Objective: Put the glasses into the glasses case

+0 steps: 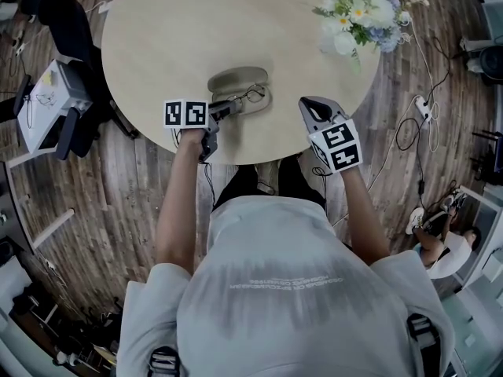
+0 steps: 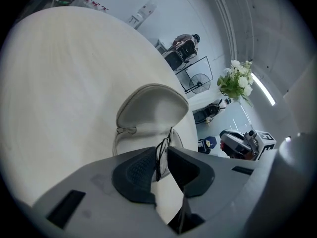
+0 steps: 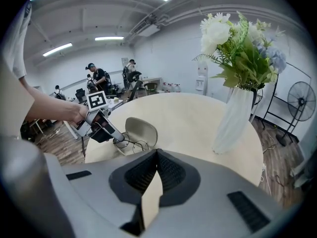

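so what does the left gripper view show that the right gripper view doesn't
Only the left gripper view: close up, the jaws of the left gripper shut on the thin frame of the glasses, plus the zipper pull on the glasses case.
Only the right gripper view: the right gripper with its jaws together and nothing between them, and the person's hand holding the left gripper, seen from outside with its marker cube.
Both: the round table, the open glasses case, the glasses and the flowers.

head view: looked steeply down from my head over the table (image 1: 157,45).
left gripper view: rode close, faced the glasses case (image 2: 153,105).
right gripper view: faced across table; shared glasses case and flowers (image 3: 237,38).
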### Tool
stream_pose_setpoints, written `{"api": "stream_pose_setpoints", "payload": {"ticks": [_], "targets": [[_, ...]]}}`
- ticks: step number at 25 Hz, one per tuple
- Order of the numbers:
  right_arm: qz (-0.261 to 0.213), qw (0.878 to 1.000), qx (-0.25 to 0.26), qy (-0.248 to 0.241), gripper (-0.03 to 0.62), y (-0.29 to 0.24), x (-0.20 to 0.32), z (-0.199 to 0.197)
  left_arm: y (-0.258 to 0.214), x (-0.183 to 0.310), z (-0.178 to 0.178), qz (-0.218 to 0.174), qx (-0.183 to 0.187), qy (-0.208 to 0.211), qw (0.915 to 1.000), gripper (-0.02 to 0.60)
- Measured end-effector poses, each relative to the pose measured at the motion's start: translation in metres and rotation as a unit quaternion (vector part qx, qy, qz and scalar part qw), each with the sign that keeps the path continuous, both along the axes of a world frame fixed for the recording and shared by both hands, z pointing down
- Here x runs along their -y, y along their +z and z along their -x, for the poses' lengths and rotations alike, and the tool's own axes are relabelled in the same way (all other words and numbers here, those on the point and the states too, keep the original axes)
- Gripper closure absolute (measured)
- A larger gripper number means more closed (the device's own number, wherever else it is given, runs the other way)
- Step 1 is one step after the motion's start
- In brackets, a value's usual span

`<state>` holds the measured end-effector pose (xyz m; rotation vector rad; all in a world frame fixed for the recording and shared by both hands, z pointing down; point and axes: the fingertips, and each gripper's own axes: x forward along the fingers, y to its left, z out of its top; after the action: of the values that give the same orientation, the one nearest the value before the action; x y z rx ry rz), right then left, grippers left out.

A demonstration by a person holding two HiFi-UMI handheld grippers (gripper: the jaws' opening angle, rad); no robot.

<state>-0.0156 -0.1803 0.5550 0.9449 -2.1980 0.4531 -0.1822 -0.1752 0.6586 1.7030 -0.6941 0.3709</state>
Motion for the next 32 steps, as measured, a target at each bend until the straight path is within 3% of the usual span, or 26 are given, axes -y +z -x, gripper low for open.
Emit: {"api": "stream_pose_setpoints", "payload": {"ticks": [7, 14, 16, 18, 23, 28, 30, 32], "targets": [[0.007, 1.000, -0.006, -0.005, 0.592, 0.008, 0.003, 0.003, 0.007, 0.011, 0.009, -0.041, 0.061, 0.020, 0.9971, 0.478], [0.016, 1.000, 0.001, -0.004, 0.592, 0.011, 0.003, 0.005, 0.004, 0.026, 0.024, -0.089, 0.105, -0.004, 0.9904, 0.457], [0.018, 1.000, 0.004, -0.004, 0.592, 0.011, 0.003, 0.006, 0.001, 0.031, 0.027, -0.097, 0.094, -0.021, 0.9906, 0.457], [0.023, 1.000, 0.010, -0.003, 0.592, 0.012, 0.003, 0.008, -0.001, 0.030, 0.023, -0.080, 0.057, -0.023, 0.9949, 0.485], [0.035, 0.999, 0.032, 0.005, 0.592, 0.010, 0.004, 0.011, 0.000, 0.018, 0.016, -0.026, -0.006, 0.004, 0.9996, 0.513], [0.037, 0.999, 0.029, 0.003, 0.592, 0.011, 0.002, 0.010, -0.008, 0.007, 0.007, 0.010, -0.064, 0.036, 0.9972, 0.532], [0.038, 0.999, 0.026, 0.003, 0.592, 0.012, 0.001, 0.009, -0.009, 0.004, 0.004, 0.010, -0.070, 0.049, 0.9963, 0.534], [0.039, 0.999, 0.023, 0.003, 0.592, 0.013, 0.000, 0.008, -0.007, 0.005, 0.005, -0.009, -0.045, 0.063, 0.9969, 0.527]]}}
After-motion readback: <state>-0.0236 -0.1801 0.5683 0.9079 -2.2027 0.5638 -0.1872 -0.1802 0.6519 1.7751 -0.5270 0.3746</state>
